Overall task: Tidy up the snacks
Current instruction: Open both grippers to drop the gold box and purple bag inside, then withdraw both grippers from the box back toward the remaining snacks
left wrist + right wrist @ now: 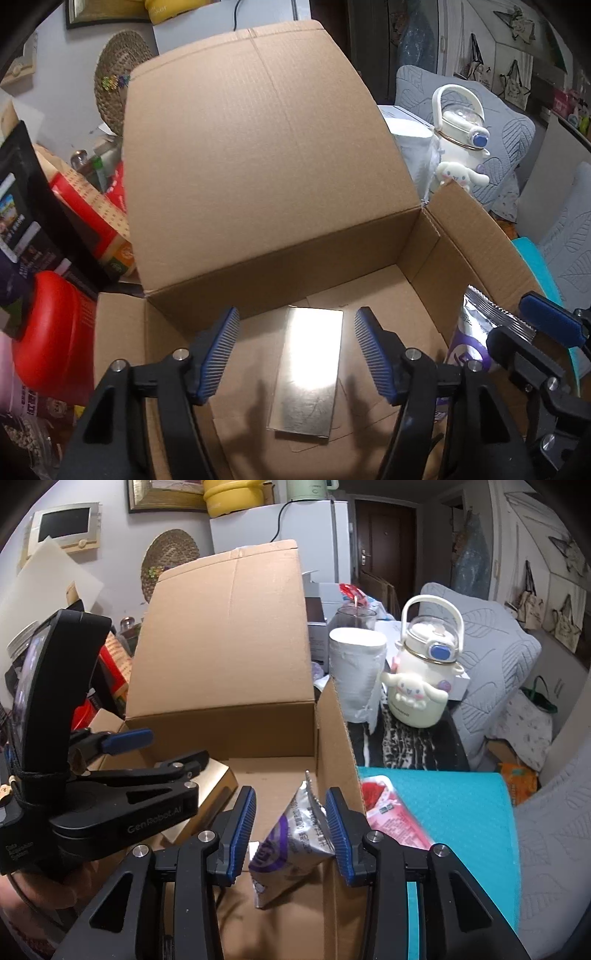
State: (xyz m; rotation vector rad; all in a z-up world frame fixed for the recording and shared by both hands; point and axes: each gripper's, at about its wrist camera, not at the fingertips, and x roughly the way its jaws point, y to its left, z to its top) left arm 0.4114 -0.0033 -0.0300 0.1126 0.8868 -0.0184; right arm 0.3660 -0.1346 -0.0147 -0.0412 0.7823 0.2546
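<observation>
Now your left gripper stands open over the gold box in the carton, while your right gripper barely touches the foil packet; next, let it drop.

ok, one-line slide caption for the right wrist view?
Right tool over the open brown cardboard box, silver-and-purple snack packet between its blue pads; left tool above a shiny gold flat box.

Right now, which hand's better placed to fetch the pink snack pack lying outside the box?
Probably left. Left gripper stands open over the gold box already lying in the cardboard box. Right gripper sits nearer the pink pack but has the purple packet between its fingers.
</observation>
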